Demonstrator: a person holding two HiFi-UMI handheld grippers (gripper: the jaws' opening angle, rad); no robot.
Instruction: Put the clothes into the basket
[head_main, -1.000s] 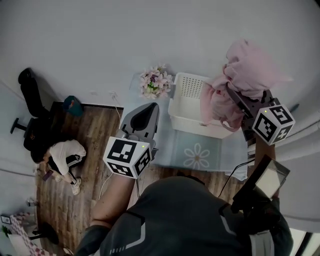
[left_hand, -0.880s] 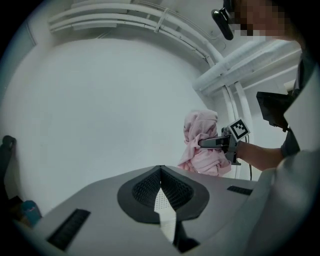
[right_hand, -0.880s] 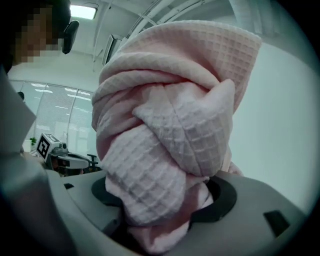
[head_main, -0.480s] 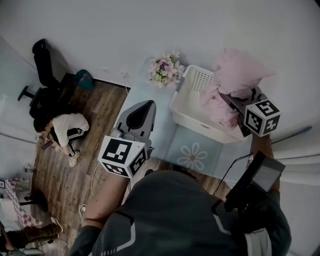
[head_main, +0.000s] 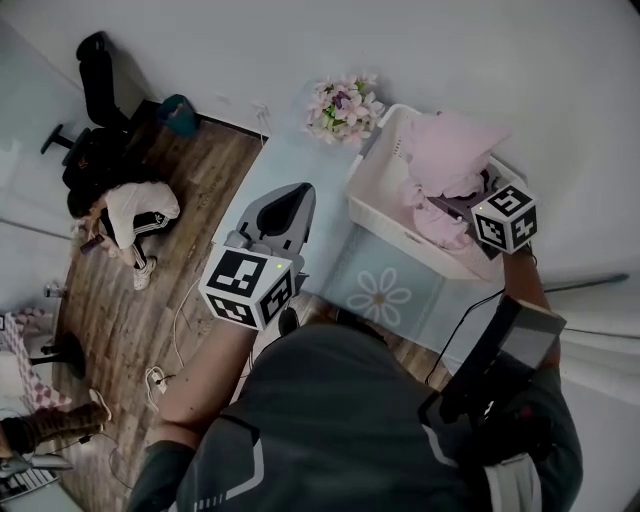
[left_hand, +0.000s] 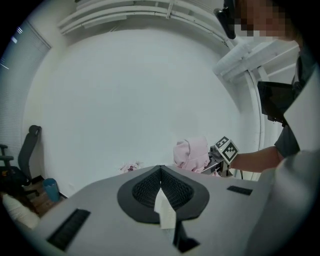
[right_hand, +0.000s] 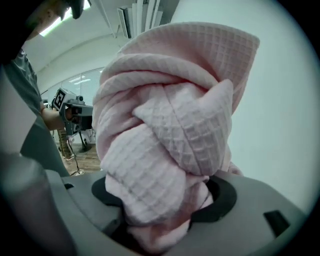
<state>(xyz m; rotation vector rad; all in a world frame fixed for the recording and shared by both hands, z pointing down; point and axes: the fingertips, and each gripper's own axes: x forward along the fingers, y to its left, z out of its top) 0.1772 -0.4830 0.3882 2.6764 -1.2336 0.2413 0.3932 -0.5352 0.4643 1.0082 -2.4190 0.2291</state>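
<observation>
head view: the right gripper (head_main: 452, 208) is clamped on a bundled pink waffle-weave garment (head_main: 445, 150). it is held over the open white basket (head_main: 385, 212) by the wall, evidently for release inside. the cloth's lower part appears already within the rim. the left gripper (head_main: 293, 195) hangs idle beside the basket, above a floral mat (head_main: 380, 296).

left gripper view: jaws together, nothing gripped. a small white strip (left_hand: 164, 210) sits at the seam, nature unclear.

right gripper view: jaws stand wide, pressed on the thick garment wad.

no brand or legible writing found, only square markers on the gripper cubes.
</observation>
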